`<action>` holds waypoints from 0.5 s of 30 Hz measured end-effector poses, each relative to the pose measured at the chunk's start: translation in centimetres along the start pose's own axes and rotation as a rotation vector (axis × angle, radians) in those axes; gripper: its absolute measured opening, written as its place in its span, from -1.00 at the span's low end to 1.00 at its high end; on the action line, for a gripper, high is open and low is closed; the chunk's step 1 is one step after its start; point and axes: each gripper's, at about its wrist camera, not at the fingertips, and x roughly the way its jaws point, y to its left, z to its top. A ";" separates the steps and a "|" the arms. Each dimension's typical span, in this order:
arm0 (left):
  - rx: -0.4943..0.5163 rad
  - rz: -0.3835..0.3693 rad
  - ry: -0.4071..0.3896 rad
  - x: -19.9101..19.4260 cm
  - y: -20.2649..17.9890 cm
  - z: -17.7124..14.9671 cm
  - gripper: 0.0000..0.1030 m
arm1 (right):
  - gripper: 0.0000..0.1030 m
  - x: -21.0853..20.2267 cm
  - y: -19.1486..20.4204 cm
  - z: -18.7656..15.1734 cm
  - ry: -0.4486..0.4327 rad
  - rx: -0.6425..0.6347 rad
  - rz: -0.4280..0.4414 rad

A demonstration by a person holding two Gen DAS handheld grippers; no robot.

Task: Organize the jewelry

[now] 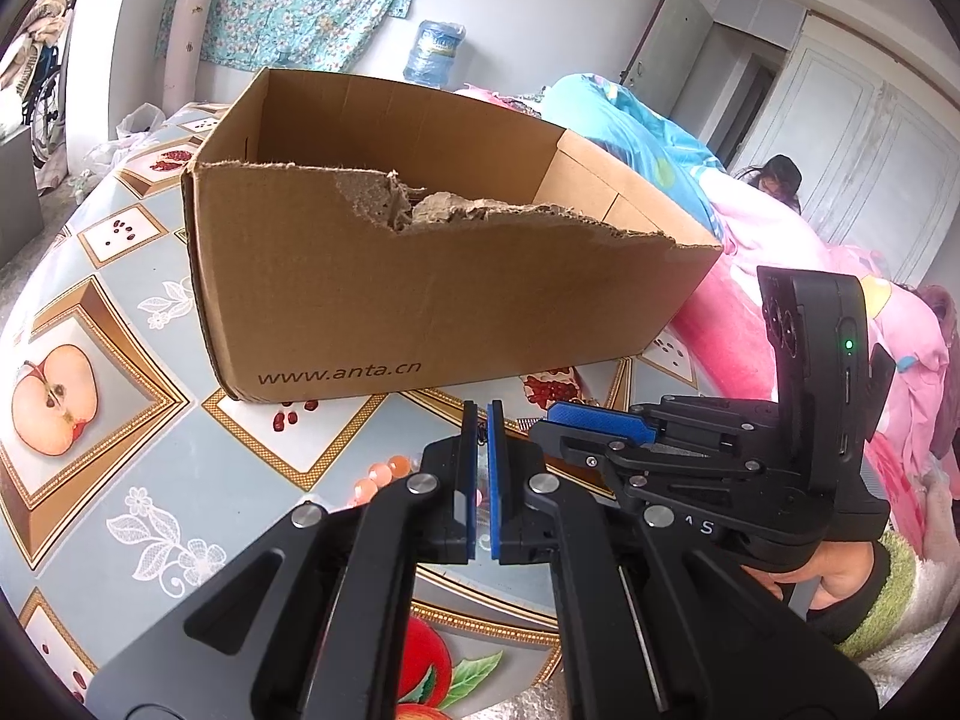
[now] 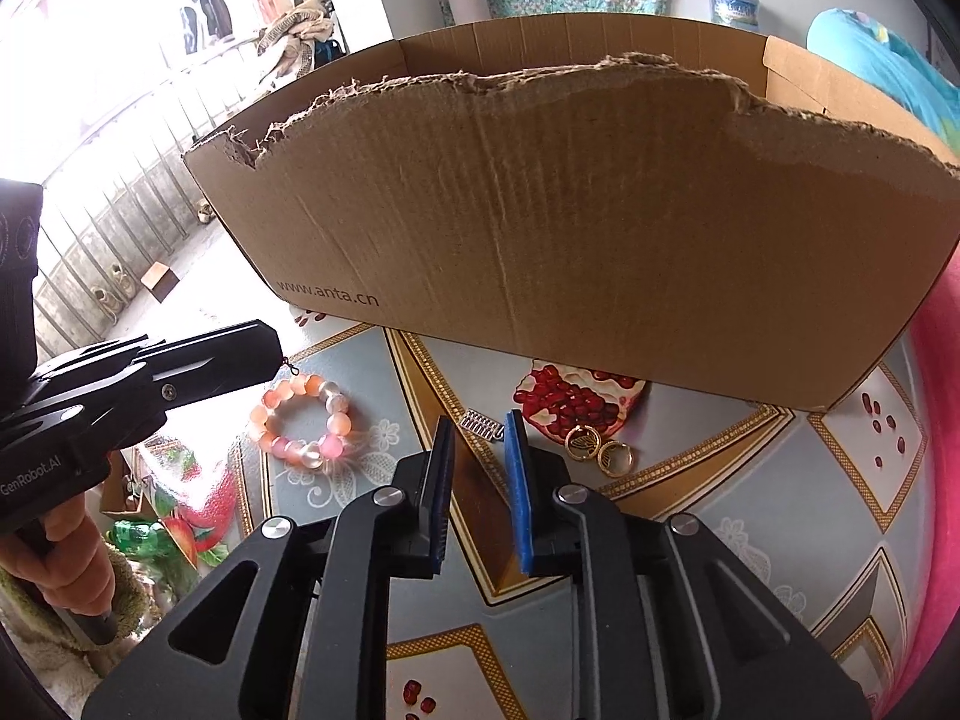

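Right wrist view: fullest look at the jewelry; clock directions below are read in it.
Worktop (image 2: 750, 516): covered in a fruit-print cloth, it carries all the pieces.
Cardboard box (image 2: 600, 228): at 12 o'clock, torn along its near rim, open on top; its inside is hidden, so whether any jewelry is in it cannot be told.
Left gripper (image 1: 482, 420): pads nearly together, pinching something small and dark; in the right wrist view it comes in at 9 o'clock with a tiny hook or chain end showing at its tip.
Right gripper (image 2: 480, 426): jaws a narrow way apart with nothing between them, pointing down at the worktop.
Bead bracelet (image 2: 309, 420): pink and orange, lying flat at 10 o'clock, just beside the left gripper's tip.
Gold rings (image 2: 600, 449): two, touching, at 1 o'clock, close to the box's near wall.
Silver charm (image 2: 481, 423): small ribbed piece at 12 o'clock, just past the right fingertips.
Step in hand: probably choosing the right gripper's next piece.
Next move: likely widen slightly, lower over the charm, close gently, lift over the torn rim.
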 end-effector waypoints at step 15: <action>-0.025 -0.005 -0.009 0.0 0.5 0.1 -0.96 | -0.70 1.0 2.6 0.0 -0.079 -0.060 -0.139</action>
